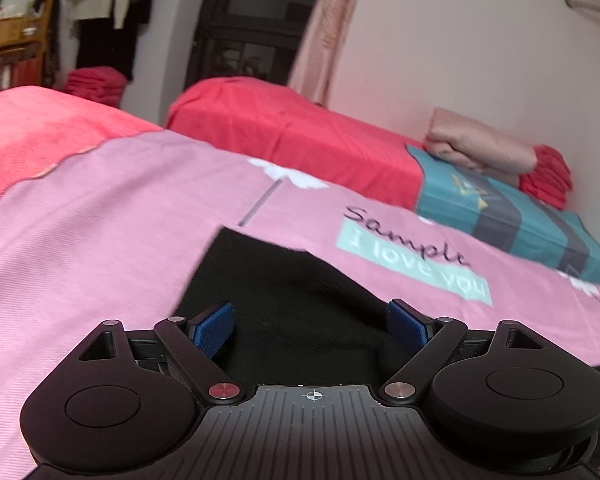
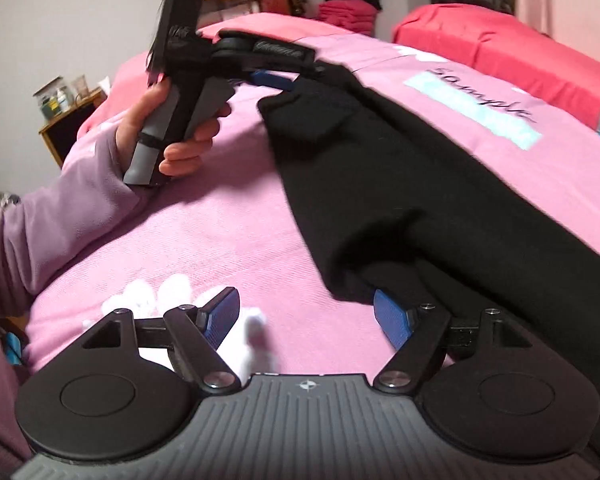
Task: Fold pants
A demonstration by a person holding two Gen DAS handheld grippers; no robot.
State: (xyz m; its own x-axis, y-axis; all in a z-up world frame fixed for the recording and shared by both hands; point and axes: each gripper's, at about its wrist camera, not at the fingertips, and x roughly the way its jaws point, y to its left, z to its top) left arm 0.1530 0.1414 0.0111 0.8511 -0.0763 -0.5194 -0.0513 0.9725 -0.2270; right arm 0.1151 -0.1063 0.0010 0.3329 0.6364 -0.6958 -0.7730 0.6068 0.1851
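Pants, one black pair, lie stretched across the pink bedspread of the bed, running from the near right corner of the right wrist view up toward the printed "Sample" patch, and that patch is our landmark. Just left of it, at the far end of the pants, the left claw sits over the fabric, gripped by one hand in a lilac sleeve; only one blue pad shows from this side. Switch to the left wrist view and it's clear: two blue pads spread wide, black cloth lying beneath and between them, nothing pinched. The patch sits just beyond the pants' edge there. Well below the patch, at the near end of the pants, the right claw is spread too, its two blue pads apart, the right-hand one just at the rounded fold of black fabric; I can't tell if it touches, the left-hand pad over bare bedspread and white flower print. Beyond the patch, a second bed in red, and on it, right of the patch, one teal striped cushion topped by one folded beige cloth and one red bundle.
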